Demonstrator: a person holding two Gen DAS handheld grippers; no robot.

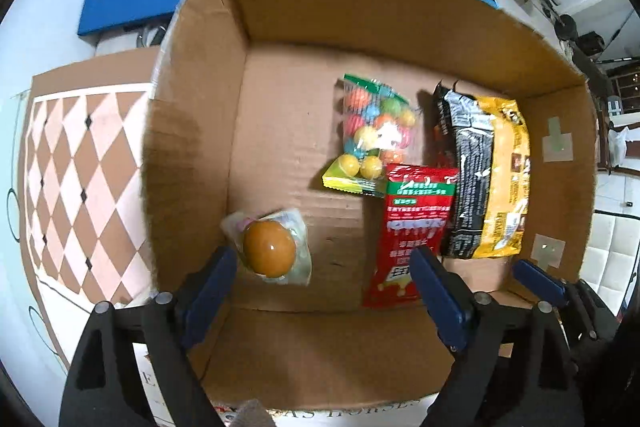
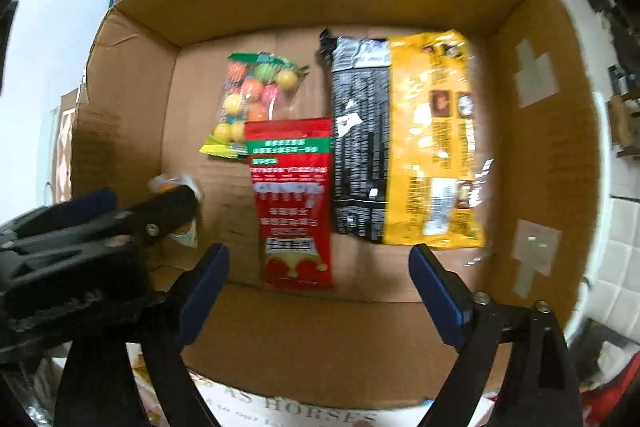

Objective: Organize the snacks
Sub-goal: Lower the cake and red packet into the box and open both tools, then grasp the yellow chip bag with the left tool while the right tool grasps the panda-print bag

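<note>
While both tools hang over the open cardboard box [image 1: 400,19], the left gripper [image 1: 324,275] stands wide apart and holds nothing. Just ahead of its left finger lies a wrapped brown egg [image 1: 269,247] on the box floor. Under its right finger lies the red snack packet [image 1: 412,227], with the bag of coloured candy balls [image 1: 374,131] farther ahead and the black-and-yellow bag [image 1: 486,179] off to the right, against the packet's edge. The right gripper [image 2: 320,279] is likewise spread wide and empty, the red packet lying between its fingers and just ahead.
</note>
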